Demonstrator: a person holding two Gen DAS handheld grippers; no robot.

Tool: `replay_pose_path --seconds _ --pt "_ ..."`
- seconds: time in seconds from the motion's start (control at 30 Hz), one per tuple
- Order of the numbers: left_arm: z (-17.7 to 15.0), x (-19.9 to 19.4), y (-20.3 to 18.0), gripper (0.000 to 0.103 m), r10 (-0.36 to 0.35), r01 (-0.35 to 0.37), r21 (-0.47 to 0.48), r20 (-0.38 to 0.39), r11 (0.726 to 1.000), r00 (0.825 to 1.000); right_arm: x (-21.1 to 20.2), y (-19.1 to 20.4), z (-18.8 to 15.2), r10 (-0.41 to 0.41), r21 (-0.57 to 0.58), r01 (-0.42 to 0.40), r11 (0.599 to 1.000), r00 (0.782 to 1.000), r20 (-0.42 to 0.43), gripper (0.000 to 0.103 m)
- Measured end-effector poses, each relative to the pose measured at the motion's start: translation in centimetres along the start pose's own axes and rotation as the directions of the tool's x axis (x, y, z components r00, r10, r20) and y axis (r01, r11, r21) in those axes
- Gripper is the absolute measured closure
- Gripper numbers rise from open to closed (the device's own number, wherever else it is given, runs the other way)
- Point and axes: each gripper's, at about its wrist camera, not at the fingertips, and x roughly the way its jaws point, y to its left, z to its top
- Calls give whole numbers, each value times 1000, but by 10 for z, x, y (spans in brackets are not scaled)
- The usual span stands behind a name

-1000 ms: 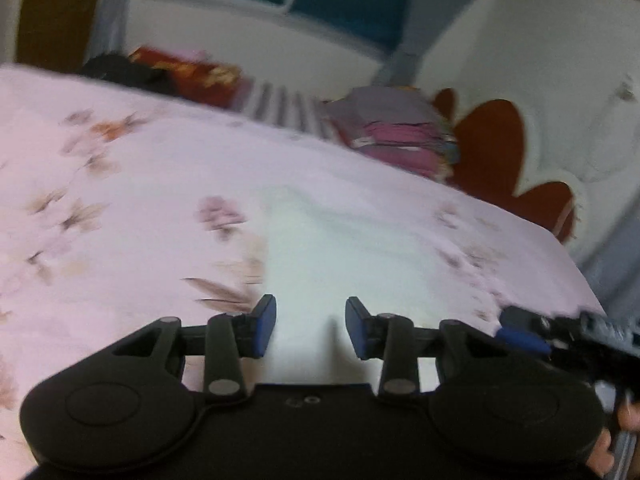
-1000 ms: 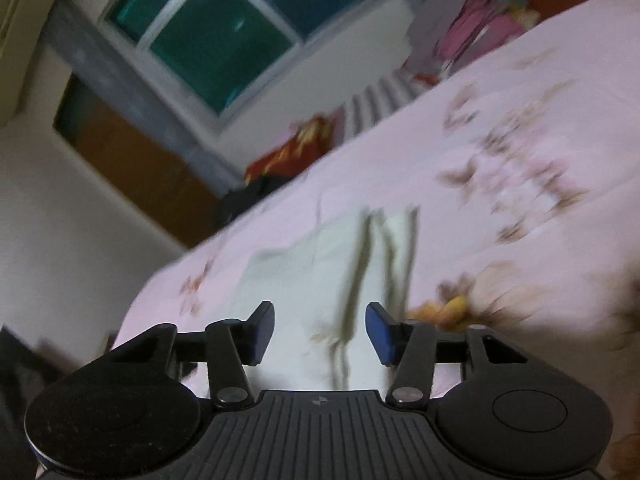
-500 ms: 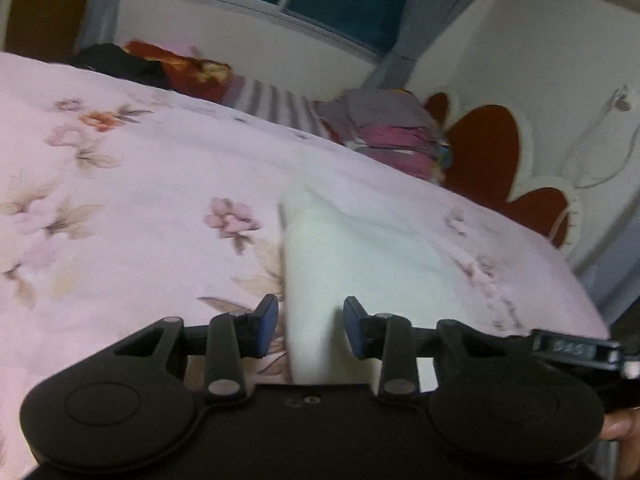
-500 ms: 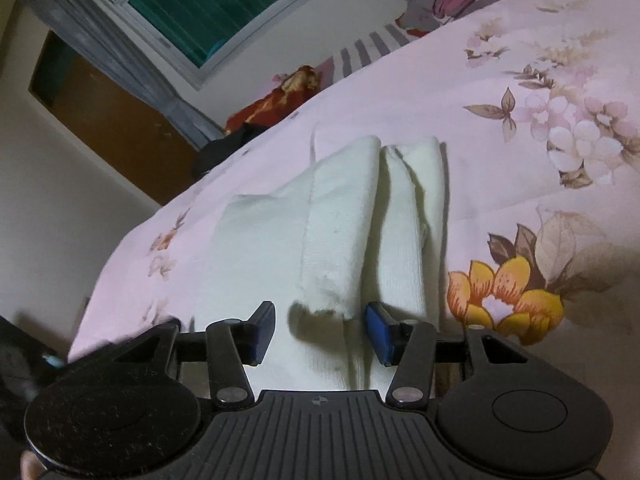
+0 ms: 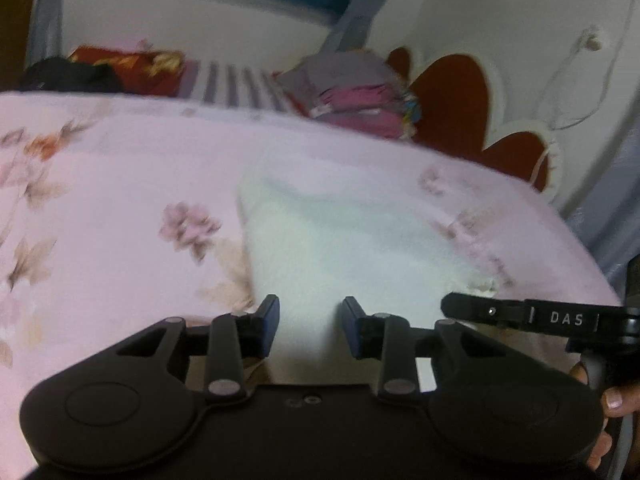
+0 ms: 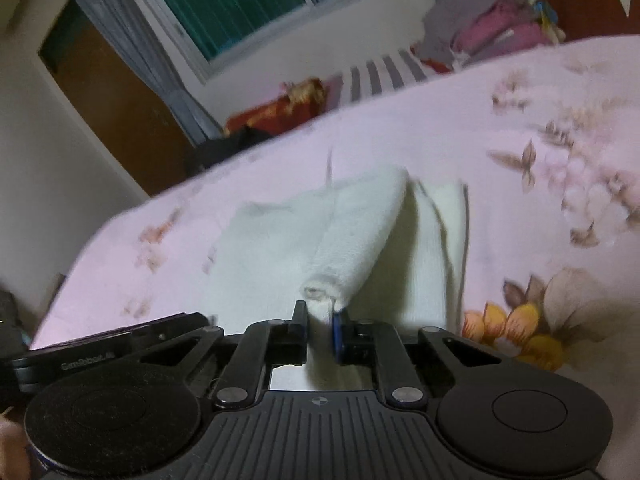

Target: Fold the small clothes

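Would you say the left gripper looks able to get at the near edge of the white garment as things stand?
Probably yes: the left gripper has its jaws apart with the white garment lying between them, and nothing blocks the way.

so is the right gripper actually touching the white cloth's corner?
Touching. In the right wrist view the right gripper has its jaws closing, and both pads pinch the near corner of the white cloth with no gap.
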Motion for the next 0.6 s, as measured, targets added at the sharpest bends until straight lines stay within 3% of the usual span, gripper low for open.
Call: replay_pose_path --seconds 0.07,0.17,0.3,0.6 --pt "5 3 -12 71 -31 31 48 -14 998 999 -11 -5 1 8 11 -8 1000 1000 8 92" --pt "2 28 -31 71 -6 21 140 -113 990 994 -5 -23 -6 -33 36 34 999 999 -29 92" --pt "0 36 -36 71 12 4 142 -110 990 994 0 -39 -13 -17 87 21 996 999 -47 92" --pt "-1 37 -32 70 -47 59 120 -102 991 994 -7 -41 -12 -14 77 19 997 998 -65 92"
